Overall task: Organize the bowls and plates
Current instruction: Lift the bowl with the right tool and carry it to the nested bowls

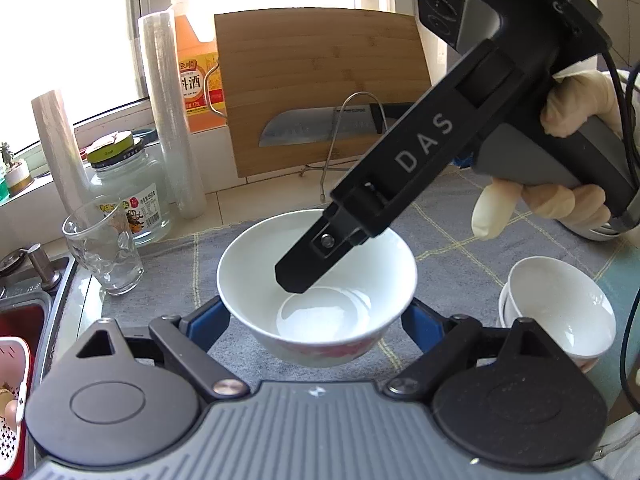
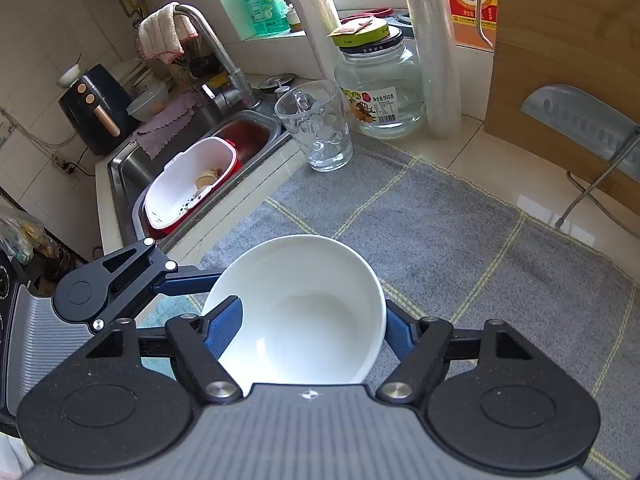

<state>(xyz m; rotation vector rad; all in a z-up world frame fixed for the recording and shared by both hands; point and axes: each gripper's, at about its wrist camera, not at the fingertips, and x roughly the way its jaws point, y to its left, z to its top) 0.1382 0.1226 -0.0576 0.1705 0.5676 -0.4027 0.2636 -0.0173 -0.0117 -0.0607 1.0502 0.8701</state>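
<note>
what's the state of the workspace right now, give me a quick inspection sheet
surface: grey checked mat on a pale counter
job's things: white bowl over the mat; more white bowls to its right, apparently stacked; no plates seen
clutter: glass, jar, cling film roll, cutting board, knife
grippers: left gripper straddles the bowl, contact hidden; right gripper open, one finger inside the bowl, one outside
cables: black cables behind the right gripper's handle
surroundings: sink with a white colander, faucet, bright window behind
</note>
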